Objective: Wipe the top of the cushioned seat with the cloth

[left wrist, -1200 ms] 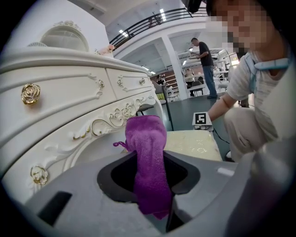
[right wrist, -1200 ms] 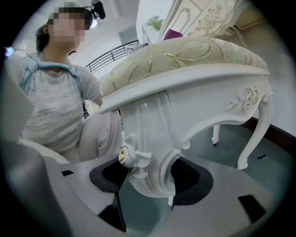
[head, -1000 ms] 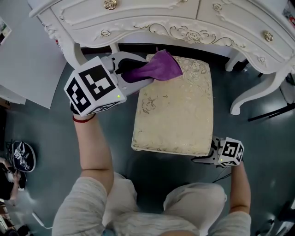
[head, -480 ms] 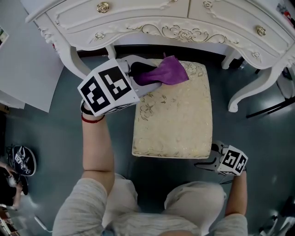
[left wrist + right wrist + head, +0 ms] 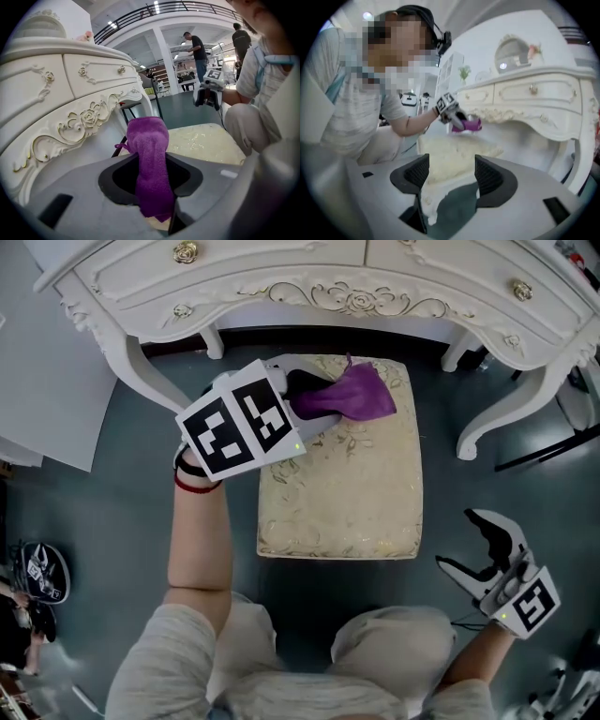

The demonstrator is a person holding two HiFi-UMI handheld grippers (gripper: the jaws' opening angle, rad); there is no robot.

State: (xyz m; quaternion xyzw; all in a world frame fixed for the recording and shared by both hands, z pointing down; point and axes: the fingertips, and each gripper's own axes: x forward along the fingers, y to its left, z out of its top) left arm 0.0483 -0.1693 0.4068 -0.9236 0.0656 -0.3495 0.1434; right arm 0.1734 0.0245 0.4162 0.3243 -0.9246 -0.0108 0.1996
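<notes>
The cream cushioned seat (image 5: pixel 342 488) stands in front of me, its far edge under the dressing table. A purple cloth (image 5: pixel 354 395) lies on its far part, and my left gripper (image 5: pixel 305 395) is shut on it from the left. In the left gripper view the cloth (image 5: pixel 149 157) hangs pinched between the jaws, with the seat (image 5: pixel 206 143) beyond it. My right gripper (image 5: pixel 459 540) is open and holds nothing, over the floor just right of the seat's near right corner. In the right gripper view, the seat (image 5: pixel 450 154), cloth (image 5: pixel 471 124) and left gripper (image 5: pixel 449 108) lie beyond the open right gripper (image 5: pixel 451 171).
A white ornate dressing table (image 5: pixel 309 287) overhangs the seat's far edge, with curved legs at the left (image 5: pixel 141 362) and right (image 5: pixel 487 418). A white panel (image 5: pixel 47 381) and a dark object (image 5: pixel 37 563) are on the grey floor at the left. People stand far off (image 5: pixel 197 47).
My left gripper has carried the cloth rightward along the seat's far part. My right gripper has drawn away from the seat's near right corner, out to the right.
</notes>
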